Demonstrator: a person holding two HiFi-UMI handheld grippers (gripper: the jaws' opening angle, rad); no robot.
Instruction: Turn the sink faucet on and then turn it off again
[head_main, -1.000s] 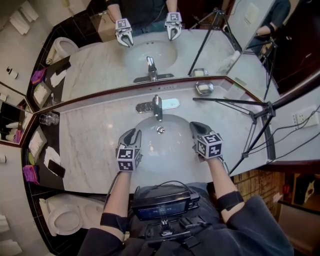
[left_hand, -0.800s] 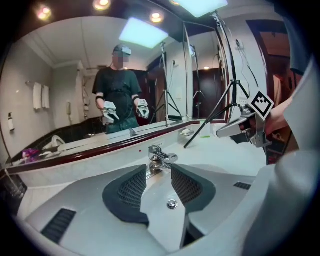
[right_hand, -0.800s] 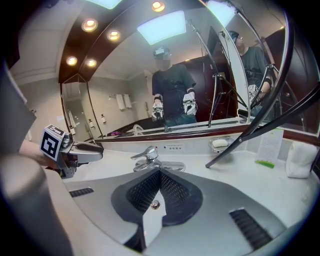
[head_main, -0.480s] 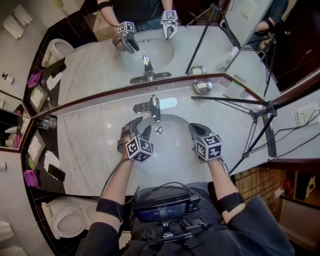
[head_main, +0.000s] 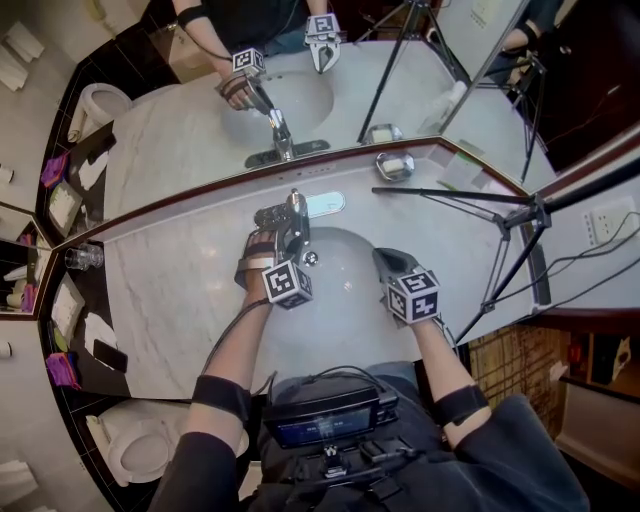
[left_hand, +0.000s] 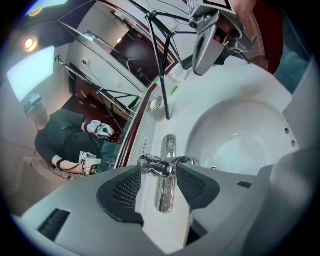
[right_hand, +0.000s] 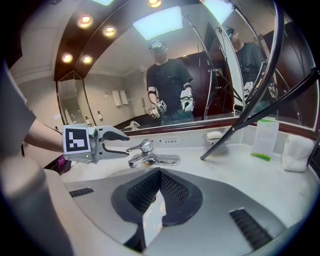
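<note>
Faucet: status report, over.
Left gripper jaws just been opening, faucet lever between them, unclamped. Right gripper shut, empty, at basin edge. Nothing blocking the lever.

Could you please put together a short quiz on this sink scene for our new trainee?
1. True or false: the right gripper is shut and holds nothing.
2. What stands on the counter by the mirror, to the right of the faucet lever in the head view? A. a soap dish B. a kettle C. a potted plant
3. Which gripper is at the faucet lever?
Key: 1. True. 2. A. 3. The left gripper. Its jaws have just been opening and stand apart, with the lever at their tips, not clamped.
</note>
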